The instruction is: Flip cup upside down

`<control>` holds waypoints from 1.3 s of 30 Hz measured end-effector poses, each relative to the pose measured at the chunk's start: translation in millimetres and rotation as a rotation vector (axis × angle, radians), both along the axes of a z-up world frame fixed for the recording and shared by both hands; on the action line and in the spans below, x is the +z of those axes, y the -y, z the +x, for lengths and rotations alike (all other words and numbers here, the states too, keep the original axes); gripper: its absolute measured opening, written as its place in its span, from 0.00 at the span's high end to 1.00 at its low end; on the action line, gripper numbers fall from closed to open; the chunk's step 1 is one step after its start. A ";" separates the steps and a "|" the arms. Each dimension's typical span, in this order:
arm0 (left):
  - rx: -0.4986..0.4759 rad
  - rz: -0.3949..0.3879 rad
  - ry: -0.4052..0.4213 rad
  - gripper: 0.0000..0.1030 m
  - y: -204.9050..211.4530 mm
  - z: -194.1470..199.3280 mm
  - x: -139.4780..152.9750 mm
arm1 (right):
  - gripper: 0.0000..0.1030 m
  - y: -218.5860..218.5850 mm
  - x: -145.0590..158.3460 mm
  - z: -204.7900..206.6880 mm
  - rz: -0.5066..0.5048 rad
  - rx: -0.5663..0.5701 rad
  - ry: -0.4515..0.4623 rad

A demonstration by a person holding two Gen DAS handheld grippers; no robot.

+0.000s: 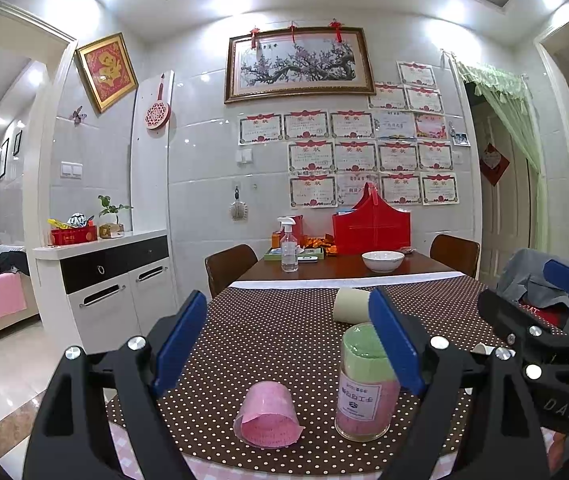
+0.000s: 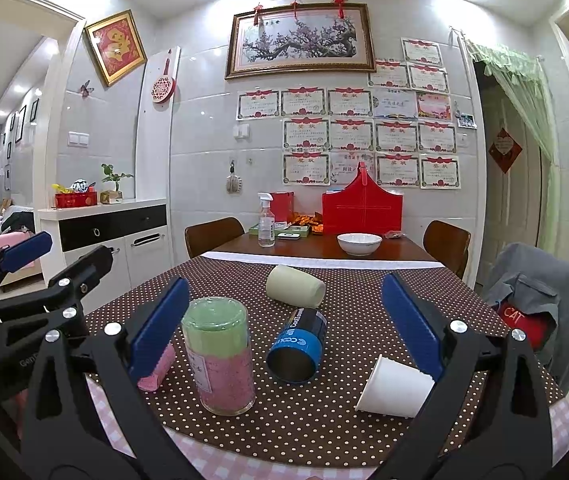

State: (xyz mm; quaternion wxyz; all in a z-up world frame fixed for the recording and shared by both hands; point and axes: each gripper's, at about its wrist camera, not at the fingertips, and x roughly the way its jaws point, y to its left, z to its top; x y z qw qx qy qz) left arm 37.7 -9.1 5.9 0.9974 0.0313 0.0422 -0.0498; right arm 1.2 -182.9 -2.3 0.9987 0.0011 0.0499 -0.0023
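On the polka-dot surface five containers are spread out. A glass jar stands mouth down, showing green fill in its upper part and pink below, with a white label on its side. A pink cup lies on its side with its open mouth toward the left wrist camera and nothing visible inside. A blue can lies tipped over at about 3 o'clock from the jar, its dark hollow mouth facing the camera. A pale green cup lies on its side farther back, at 12 o'clock from the can. A white paper cup lies on its side at 4 o'clock from the can, touching the right blue finger of the right gripper. That gripper hangs spread wide and holds nothing, with the jar and can between its fingers. The left gripper is also spread wide and holds nothing; the pink cup lies at 6 o'clock from its midpoint, between the fingers, and the jar stands just beside its right finger. A white bowl sits on the far wooden table near a spray bottle.
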 end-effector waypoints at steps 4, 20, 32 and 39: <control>-0.001 -0.001 -0.003 0.20 -0.3 0.2 -0.4 | 0.08 0.1 0.0 0.0 0.001 0.000 -0.001; 0.000 -0.001 -0.004 0.20 -0.9 0.9 -1.0 | 0.08 0.1 -1.4 -1.1 0.001 -0.002 -0.001; 0.003 -0.001 -0.007 0.20 -3.1 1.5 -4.7 | 0.07 0.4 -1.0 -0.3 0.000 -0.001 -0.004; 0.009 -0.001 -0.013 0.20 -6.8 1.7 -11.5 | 0.07 2.3 -3.6 -2.4 -0.001 -0.003 -0.007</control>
